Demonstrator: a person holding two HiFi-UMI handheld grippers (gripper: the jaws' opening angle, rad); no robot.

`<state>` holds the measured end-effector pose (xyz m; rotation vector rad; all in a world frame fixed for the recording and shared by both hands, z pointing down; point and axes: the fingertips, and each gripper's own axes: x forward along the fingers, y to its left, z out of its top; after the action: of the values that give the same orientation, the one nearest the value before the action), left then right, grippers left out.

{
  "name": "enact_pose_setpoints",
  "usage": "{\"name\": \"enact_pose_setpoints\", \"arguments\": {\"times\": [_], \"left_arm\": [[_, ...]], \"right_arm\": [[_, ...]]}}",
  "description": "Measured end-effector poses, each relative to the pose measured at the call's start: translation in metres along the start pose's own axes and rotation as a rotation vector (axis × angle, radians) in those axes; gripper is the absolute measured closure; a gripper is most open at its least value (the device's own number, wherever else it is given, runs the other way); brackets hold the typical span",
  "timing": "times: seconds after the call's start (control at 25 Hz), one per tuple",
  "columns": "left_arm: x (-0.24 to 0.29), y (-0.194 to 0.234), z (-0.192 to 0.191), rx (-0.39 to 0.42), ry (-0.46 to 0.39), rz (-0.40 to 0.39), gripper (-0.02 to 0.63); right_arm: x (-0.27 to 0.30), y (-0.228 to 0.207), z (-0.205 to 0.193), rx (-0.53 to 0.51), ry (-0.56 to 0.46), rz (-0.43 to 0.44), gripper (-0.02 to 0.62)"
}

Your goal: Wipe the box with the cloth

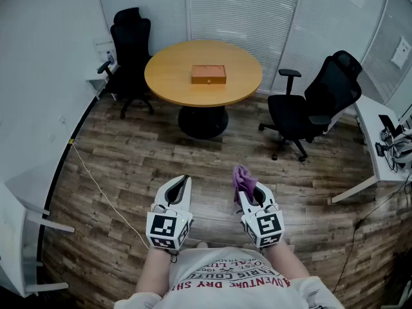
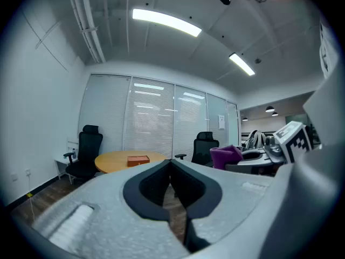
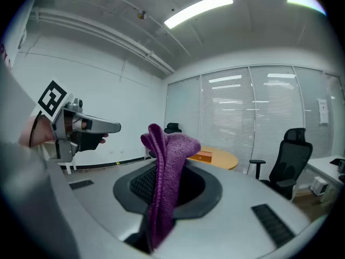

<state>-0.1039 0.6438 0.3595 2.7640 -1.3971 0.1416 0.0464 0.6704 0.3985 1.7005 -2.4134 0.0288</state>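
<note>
A wood floor (image 1: 129,166) fills the room, and a round worktop (image 1: 170,82) stands far ahead with the orange box (image 1: 208,74) in its middle. Near the person, the left gripper (image 1: 183,183) has its jaws pressed together with nothing in them. The right gripper (image 1: 250,192) squeezes the purple cloth (image 1: 243,177) in its jaws, well apart from the box.

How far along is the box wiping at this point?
Done: the purple knitted cloth is clamped in the right gripper. In hand: just carrying it; the left gripper is shut and empty. Left: reaching the orange rectangular box on the round wooden table across the room, then all the wiping.
</note>
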Motion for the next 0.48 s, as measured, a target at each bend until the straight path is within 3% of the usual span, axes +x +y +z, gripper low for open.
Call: {"name": "enact_pose_setpoints", "arguments": {"times": [0.36,0.48], "left_arm": [[0.001,0.006,-0.007,-0.009,0.005,-0.018,0.597],[0.0,0.012,-0.01,-0.014,0.007,-0.025,0.597]], "right_arm": [[0.005,0.007,-0.001,-0.005,0.0,-0.011,0.526],[0.008,0.012,0.0,0.05,-0.014,0.009,0.525]]}}
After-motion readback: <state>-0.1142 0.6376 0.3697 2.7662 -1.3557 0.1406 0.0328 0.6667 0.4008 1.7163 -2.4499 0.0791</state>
